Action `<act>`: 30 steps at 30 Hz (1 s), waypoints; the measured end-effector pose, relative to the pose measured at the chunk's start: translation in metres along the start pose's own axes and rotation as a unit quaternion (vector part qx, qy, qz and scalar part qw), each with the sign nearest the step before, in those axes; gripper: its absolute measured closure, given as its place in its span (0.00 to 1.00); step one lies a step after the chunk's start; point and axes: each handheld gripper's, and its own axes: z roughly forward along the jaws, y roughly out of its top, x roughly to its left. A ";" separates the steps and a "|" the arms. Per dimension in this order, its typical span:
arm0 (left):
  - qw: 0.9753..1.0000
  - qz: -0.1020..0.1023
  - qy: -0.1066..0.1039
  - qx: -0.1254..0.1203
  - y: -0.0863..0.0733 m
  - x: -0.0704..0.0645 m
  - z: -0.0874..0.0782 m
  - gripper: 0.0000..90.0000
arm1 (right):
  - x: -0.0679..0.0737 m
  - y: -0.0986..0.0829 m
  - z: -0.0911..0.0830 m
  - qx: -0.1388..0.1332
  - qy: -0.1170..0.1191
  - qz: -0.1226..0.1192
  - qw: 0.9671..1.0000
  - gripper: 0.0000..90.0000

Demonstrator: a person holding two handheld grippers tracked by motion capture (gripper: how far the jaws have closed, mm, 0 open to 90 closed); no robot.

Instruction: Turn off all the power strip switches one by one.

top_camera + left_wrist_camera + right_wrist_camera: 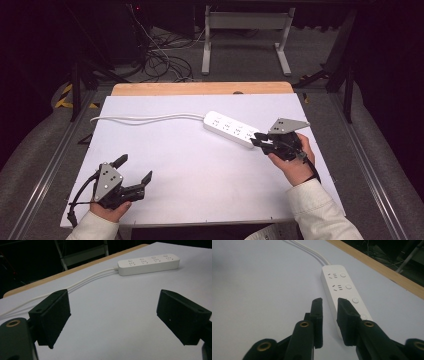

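Right at the tips of the right gripper [259, 140] lies the white power strip [231, 129], its near end under the jaws. From the right gripper view, the right gripper [329, 304] has its jaws drawn close with a narrow gap between them, one jaw over the strip's near end and the other just beside its edge; whether they touch it I cannot tell. The strip's sockets and buttons [348, 286] run away ahead of the jaws, and its white cable [145, 118] leads off from the far end. Well off to the side, the left gripper [133, 169] sits low over the white table [200, 170], jaws spread wide, holding nothing. Ahead of those spread jaws, the power strip [148, 263] lies well apart.
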 end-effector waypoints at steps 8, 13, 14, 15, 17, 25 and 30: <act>1.000 0.002 -0.001 -0.001 0.000 0.000 0.000 0.14 | -0.006 0.006 0.008 0.016 0.022 -0.001 1.000 1.00; 1.000 0.000 0.001 -0.001 0.000 0.000 0.000 0.14 | -0.013 0.012 0.013 0.040 0.019 0.011 0.999 1.00; 1.000 0.001 0.001 -0.001 0.000 0.000 0.000 0.14 | -0.013 0.012 0.013 0.040 0.019 0.011 0.999 1.00; 1.000 0.001 0.002 -0.001 0.000 0.000 0.000 0.14 | -0.015 0.013 0.014 0.043 0.020 0.020 0.999 1.00; 1.000 0.001 0.002 0.000 0.000 0.000 0.000 0.14 | -0.024 0.016 0.018 0.053 0.019 0.042 0.998 1.00; 1.000 0.001 0.003 0.001 0.000 0.000 0.000 0.14 | -0.039 0.026 0.035 0.082 -0.003 0.059 0.995 1.00; 1.000 0.002 0.003 0.001 -0.001 0.000 0.000 0.14 | -0.047 0.028 0.047 0.100 -0.018 0.070 0.992 1.00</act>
